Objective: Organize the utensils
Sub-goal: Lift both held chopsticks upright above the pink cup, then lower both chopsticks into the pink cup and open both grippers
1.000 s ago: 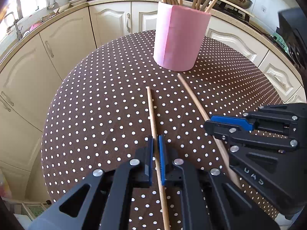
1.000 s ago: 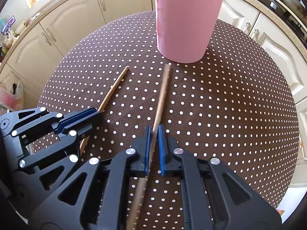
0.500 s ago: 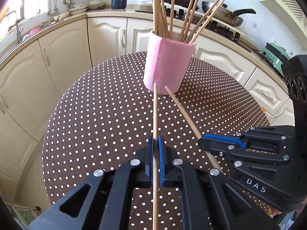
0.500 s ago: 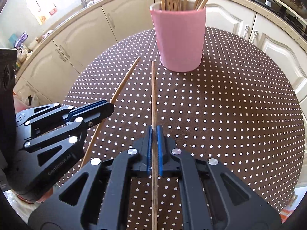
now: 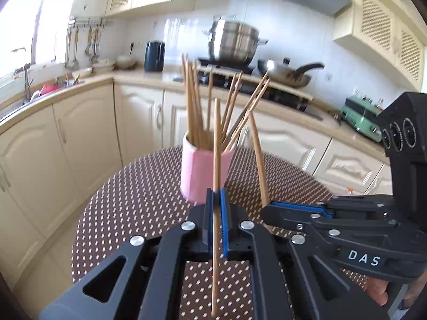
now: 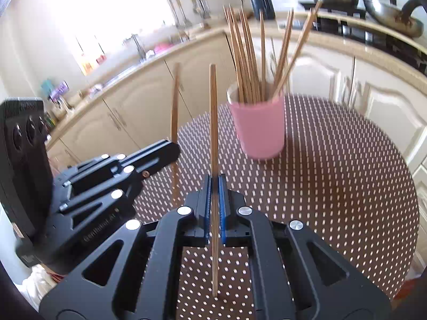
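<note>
Where chopsticks (image 5: 197,106) fill pink cup (image 5: 197,176), table (image 5: 138,202)

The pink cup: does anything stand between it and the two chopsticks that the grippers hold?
Nothing visible does. The left gripper and the right gripper each hold one chopstick above bare tablecloth. The pink cup is already crowded with chopsticks, which leaves narrow gaps.

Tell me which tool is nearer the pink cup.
Right tool, barely: pink cup sits ahead, slightly to its right. Left tool has it straight ahead; nearly even.
</note>
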`<action>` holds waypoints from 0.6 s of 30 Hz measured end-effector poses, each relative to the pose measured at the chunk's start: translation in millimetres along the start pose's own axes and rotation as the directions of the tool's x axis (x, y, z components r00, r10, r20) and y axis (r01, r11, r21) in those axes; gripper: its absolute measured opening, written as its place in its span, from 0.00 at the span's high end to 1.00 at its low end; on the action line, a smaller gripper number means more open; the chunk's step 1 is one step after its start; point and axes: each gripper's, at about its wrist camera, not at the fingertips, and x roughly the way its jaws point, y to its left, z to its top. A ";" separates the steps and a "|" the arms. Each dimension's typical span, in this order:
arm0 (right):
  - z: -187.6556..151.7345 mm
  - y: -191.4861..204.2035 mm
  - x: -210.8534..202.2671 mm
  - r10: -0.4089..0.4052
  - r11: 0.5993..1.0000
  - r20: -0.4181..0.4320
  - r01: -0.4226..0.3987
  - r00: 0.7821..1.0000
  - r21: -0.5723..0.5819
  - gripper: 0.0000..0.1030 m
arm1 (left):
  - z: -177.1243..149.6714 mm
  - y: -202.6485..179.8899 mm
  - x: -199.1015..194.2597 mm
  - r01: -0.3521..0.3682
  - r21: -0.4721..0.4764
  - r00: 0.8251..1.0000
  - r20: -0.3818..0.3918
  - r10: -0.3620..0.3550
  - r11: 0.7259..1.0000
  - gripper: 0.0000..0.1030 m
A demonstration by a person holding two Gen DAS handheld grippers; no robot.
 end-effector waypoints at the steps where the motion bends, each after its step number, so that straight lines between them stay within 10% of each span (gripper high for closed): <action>1: 3.9 3.0 -4.9 0.005 1.000 0.026 -0.005 1.000 -0.001 0.94 | 3.4 -2.4 -3.0 0.008 0.003 1.000 0.025 -0.008 1.000 0.95; 18: 66.6 8.6 -58.9 -0.021 0.998 0.318 0.037 0.948 -0.045 0.94 | 76.6 -24.6 -14.3 -0.029 0.046 0.943 0.331 0.012 0.999 0.95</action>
